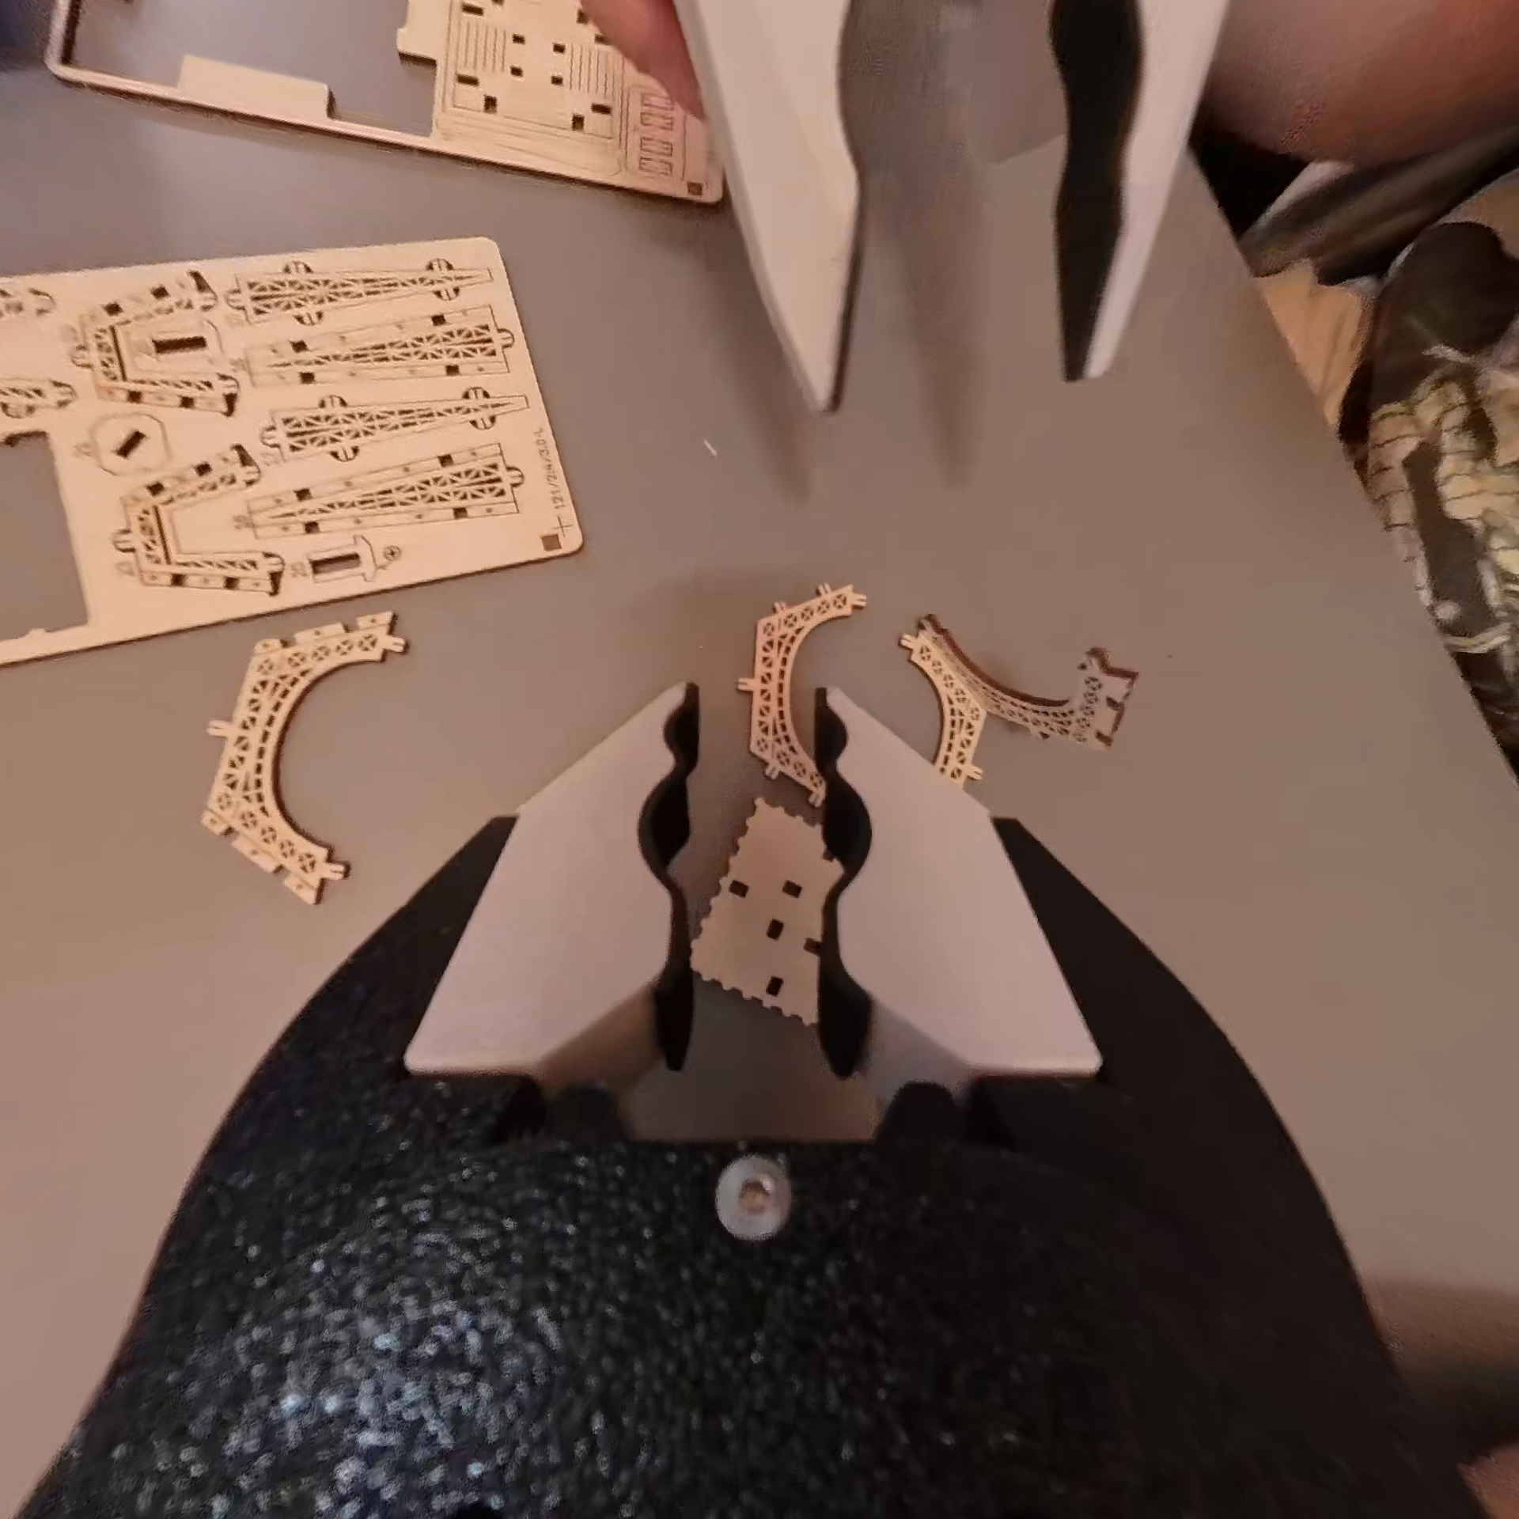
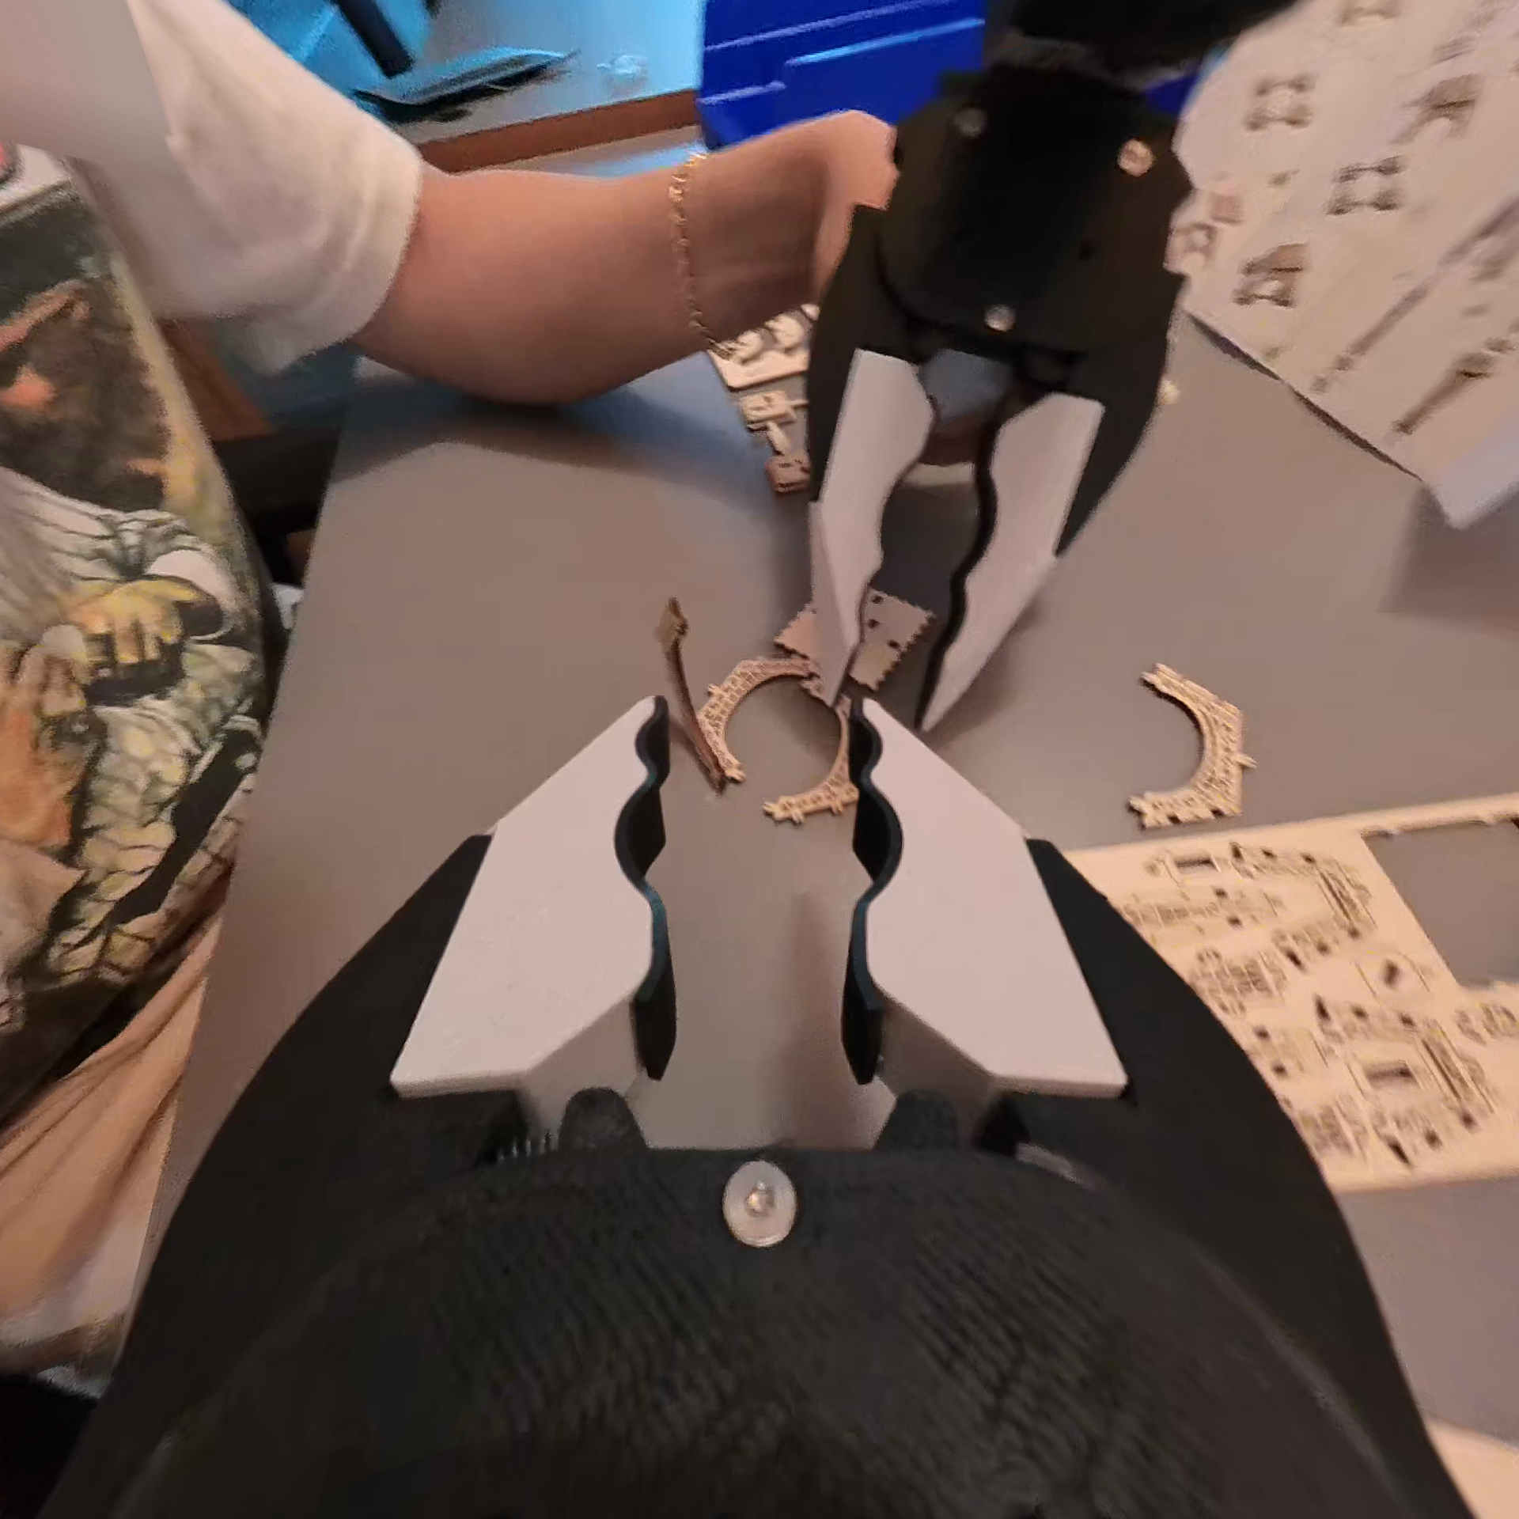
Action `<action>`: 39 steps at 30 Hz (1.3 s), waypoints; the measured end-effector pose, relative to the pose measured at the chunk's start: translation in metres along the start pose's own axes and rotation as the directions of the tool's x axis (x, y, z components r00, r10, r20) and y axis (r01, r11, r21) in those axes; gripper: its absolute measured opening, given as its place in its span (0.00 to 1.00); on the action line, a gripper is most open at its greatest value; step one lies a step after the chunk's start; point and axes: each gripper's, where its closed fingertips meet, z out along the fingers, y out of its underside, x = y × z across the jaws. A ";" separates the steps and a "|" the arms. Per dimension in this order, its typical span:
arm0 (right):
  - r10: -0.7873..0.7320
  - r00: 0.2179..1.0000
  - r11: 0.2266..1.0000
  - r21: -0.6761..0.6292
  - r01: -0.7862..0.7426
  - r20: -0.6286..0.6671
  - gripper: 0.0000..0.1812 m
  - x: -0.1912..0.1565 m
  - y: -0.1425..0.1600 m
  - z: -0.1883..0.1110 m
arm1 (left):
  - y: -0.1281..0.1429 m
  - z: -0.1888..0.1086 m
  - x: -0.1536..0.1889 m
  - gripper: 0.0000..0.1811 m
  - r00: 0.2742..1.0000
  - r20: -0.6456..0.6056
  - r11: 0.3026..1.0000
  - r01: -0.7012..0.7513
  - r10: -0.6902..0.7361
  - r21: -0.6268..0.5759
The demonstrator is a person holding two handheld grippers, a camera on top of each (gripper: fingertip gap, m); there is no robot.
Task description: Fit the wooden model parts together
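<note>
Two hand-held grippers face each other over the grey counter point(image 1: 1068, 534). Nearest, the left hand-held gripper point(image 1: 756, 707) hangs parted over a slotted square plate point(image 1: 764, 912), probably lining up to grip it. Beyond lie three arch pieces point(image 1: 781, 690), then the right hand-held gripper point(image 1: 953, 386), also parted and empty.

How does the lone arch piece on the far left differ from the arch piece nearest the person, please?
The lone arch piece lies flat and apart from everything; the arch piece nearest the person has one end tipped up off the table. The first shows only its pale face, the second a dark burnt edge. Both are lattice-cut wooden curves.
</note>
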 end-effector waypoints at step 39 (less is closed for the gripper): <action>-0.071 0.959 0.902 0.394 0.179 -0.273 0.01 -0.036 -0.114 0.011 | -0.066 -0.128 0.086 0.01 0.173 0.985 0.850 -0.515 -0.030 0.116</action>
